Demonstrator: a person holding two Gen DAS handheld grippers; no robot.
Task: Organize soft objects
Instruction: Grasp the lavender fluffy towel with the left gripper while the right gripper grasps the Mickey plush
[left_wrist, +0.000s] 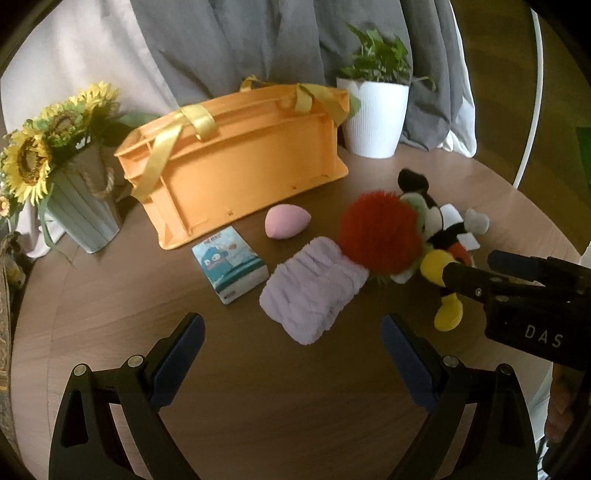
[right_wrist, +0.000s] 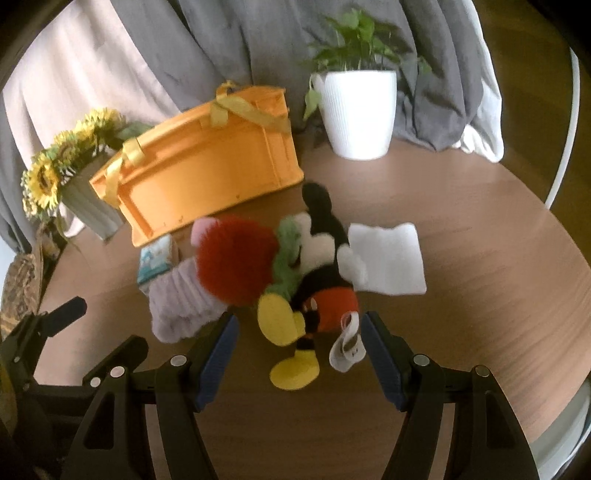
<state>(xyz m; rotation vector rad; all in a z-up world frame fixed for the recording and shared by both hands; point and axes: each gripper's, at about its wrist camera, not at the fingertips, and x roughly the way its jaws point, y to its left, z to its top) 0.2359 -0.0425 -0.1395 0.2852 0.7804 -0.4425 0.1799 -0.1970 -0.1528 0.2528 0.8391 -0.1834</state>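
An orange crate with yellow ribbon handles lies tipped on its side at the back of the round table; it also shows in the right wrist view. In front of it lie a pink sponge egg, a tissue pack, a lilac fluffy cloth, a red pompom and a Mickey plush. My left gripper is open and empty, just short of the lilac cloth. My right gripper is open around the plush's yellow feet. A white folded cloth lies right of the plush.
A white pot with a green plant stands at the back right. A sunflower vase stands at the back left. Grey and beige curtains hang behind. The brown table edge curves on the right.
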